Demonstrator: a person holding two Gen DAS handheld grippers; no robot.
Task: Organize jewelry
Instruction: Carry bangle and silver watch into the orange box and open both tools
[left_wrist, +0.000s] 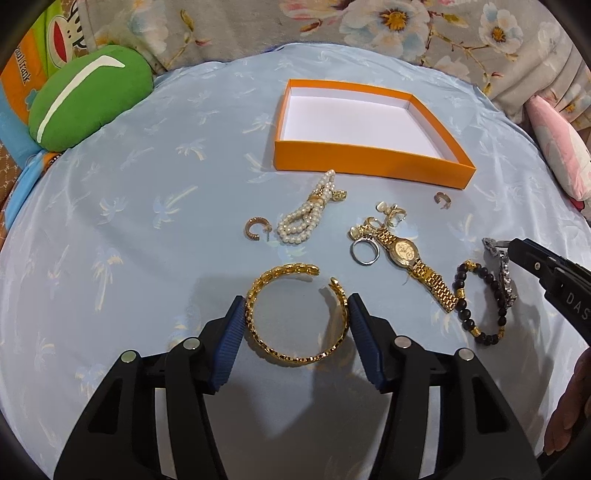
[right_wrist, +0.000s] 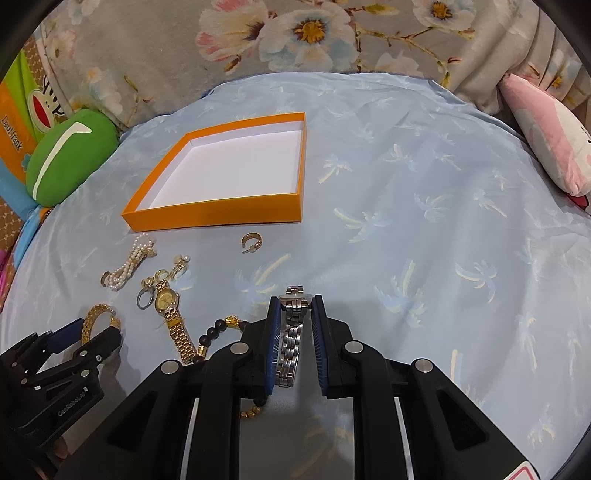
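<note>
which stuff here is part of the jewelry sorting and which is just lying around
Job: orange box, gold bangle between the left claw pads, silver watch in the right claw, gold watch, pearl strand, black bead bracelet, hoop earrings.

Lying about: green cushion, pink plush.

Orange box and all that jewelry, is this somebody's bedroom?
Probably a bedroom, yes. The box sits on a soft blue sheet that looks like a bed. A green plush cushion and a pink pillow lie at its edges, with flowered bedding behind.
</note>
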